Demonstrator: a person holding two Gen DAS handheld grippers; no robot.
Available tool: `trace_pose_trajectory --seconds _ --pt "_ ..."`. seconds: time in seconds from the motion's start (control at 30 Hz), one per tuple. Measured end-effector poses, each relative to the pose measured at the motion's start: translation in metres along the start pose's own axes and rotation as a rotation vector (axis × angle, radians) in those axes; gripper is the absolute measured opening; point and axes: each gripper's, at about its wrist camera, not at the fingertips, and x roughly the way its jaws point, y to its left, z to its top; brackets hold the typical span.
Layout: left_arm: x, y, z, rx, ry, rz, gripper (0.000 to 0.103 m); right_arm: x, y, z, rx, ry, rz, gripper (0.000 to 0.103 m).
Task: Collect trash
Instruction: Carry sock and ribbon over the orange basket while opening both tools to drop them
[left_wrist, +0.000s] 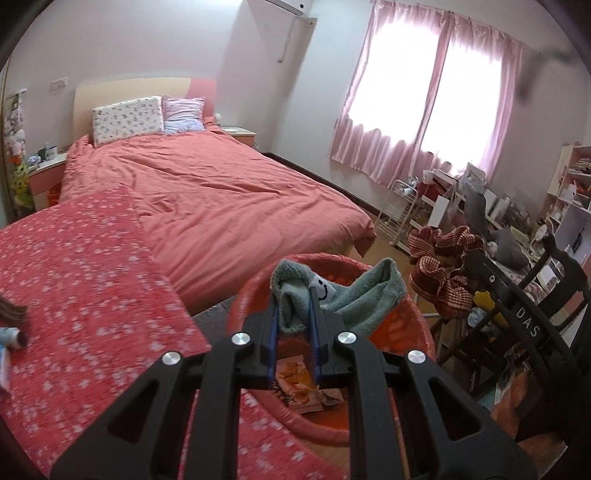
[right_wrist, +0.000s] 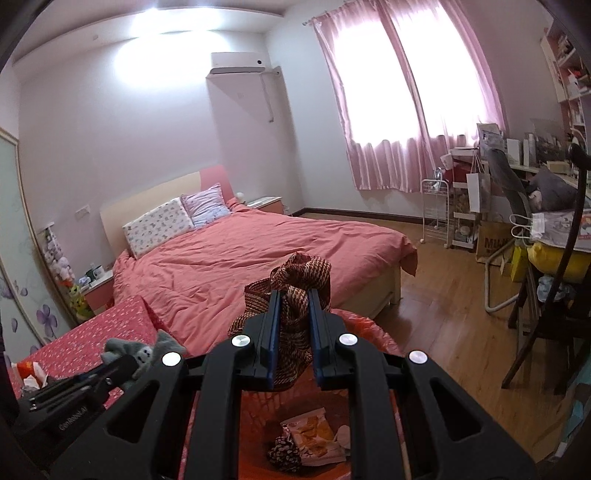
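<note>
now the left tool (left_wrist: 293, 295) clenches a green sock (left_wrist: 354, 299) trailing right over the red basket (left_wrist: 413, 321); right tool (right_wrist: 293, 299) clenches an upright checked cloth (right_wrist: 299, 280).

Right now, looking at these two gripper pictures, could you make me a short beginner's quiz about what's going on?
1. True or false: the left gripper is empty.
2. What does the right gripper hold?
A. a pillow
B. a red-and-cream woven cloth
C. a plastic bottle
3. Fill in: below both grippers is a red ____ with a snack wrapper inside.

Key:
1. False. It is shut on a grey-green sock with a smiley face.
2. B, the woven cloth.
3. Basket.
</note>
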Motion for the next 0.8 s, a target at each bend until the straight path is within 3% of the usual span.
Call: trace_pose_trajectory --seconds 0.07,0.23,0.37,0.8 --pt "0.012 -0.004 0.000 0.002 0.017 -0.009 0.017 0.005 -0.003 0.000 0.010 0.009 0.006 0.015" --pt "0.035 -0.001 -0.003 -0.003 0.056 0.021 0.042 0.020 -0.007 -0.007 0.023 0.061 0.026 0.022" --pt "0.041 0.012 -0.009 -0.015 0.083 0.059 0.045 0.025 -0.009 -0.012 0.022 0.097 0.024 0.039" --pt "-0.028 0.058 -0.031 0.035 0.046 0.260 0.062 0.015 0.012 -0.017 -0.038 0.140 0.033 0.046"
